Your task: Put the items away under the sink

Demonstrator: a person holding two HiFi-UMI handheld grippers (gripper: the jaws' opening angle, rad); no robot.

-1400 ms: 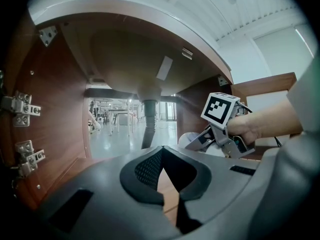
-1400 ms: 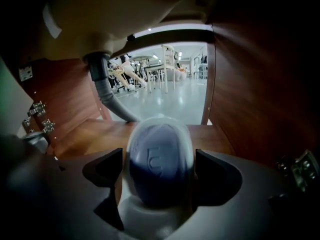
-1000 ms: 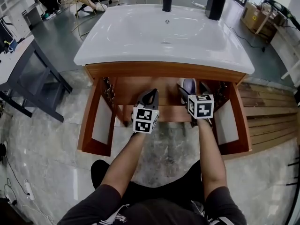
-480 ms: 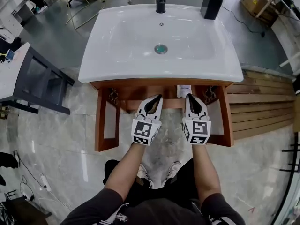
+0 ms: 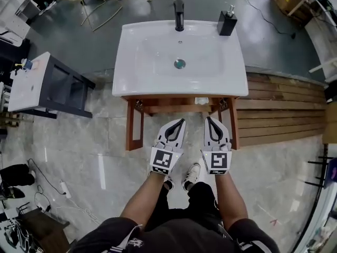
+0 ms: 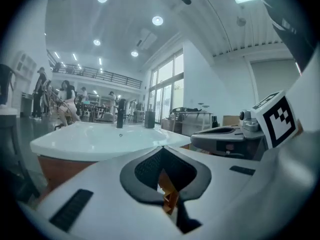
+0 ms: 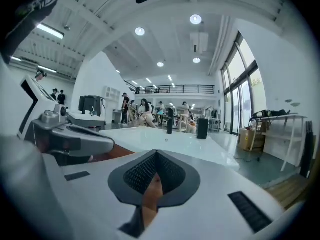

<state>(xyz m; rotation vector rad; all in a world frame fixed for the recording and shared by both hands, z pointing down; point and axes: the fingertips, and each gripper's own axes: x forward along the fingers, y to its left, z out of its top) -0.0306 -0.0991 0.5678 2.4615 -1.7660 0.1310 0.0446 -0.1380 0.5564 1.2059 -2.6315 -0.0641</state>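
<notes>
The white sink [image 5: 158, 51] sits on a wooden cabinet [image 5: 179, 105] whose two doors [image 5: 134, 125] stand open. A white item [image 5: 202, 100] shows just inside the cabinet under the front rail. My left gripper [image 5: 180, 121] and right gripper [image 5: 208, 119] hover side by side in front of the cabinet, above the floor, both pointing at it. Each is shut with nothing between its jaws. The left gripper view shows the left gripper [image 6: 161, 148] with its pads together, level with the sink rim [image 6: 100, 141]. The right gripper [image 7: 156, 153] looks the same in its own view.
A black faucet [image 5: 179, 8] and a dark soap dispenser [image 5: 227, 21] stand at the sink's back edge. A dark side table [image 5: 58, 83] is to the left and wooden planks [image 5: 279, 109] lie to the right. My shoes [image 5: 190, 174] stand on the marble floor.
Both grippers have drawn back out of the cabinet opening and risen. The head has risen too, so the whole sink now lies farther below.
</notes>
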